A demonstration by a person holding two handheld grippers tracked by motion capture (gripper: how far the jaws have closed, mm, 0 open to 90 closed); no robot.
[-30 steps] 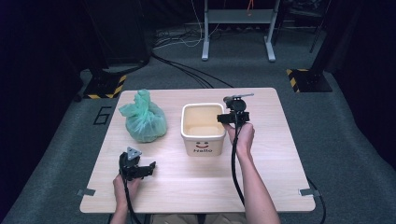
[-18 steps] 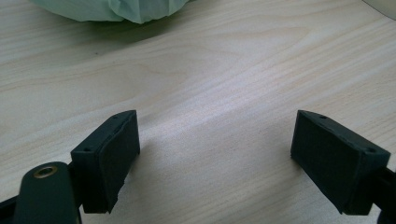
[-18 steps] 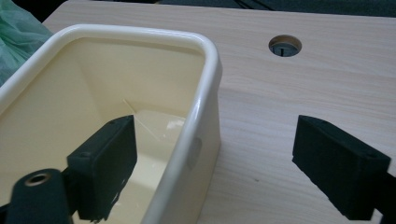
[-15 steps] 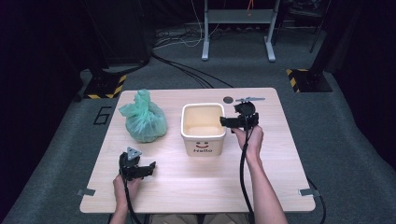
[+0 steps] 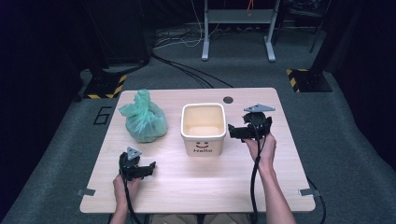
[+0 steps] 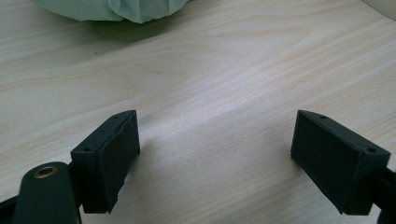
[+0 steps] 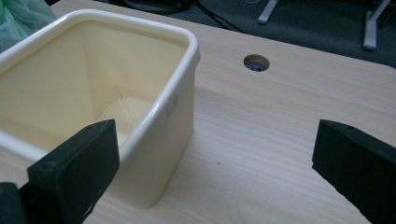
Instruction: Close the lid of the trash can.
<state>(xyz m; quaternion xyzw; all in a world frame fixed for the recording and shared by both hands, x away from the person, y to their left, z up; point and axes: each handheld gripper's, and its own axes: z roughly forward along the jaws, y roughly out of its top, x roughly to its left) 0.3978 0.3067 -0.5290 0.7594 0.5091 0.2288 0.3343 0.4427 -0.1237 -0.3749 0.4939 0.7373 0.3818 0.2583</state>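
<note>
right hand-held gripper (image 5: 236, 132) (jaws just opening, empty) level beside bin (image 5: 203, 129).

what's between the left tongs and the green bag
Only bare wooden table, seen in the left gripper view: the open left tongs point across plain tabletop toward the green bag at the top edge.

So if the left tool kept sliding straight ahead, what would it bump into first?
Probably the green bag. The left tool points across bare table toward it, with nothing between, though depth is hard to judge.
</note>
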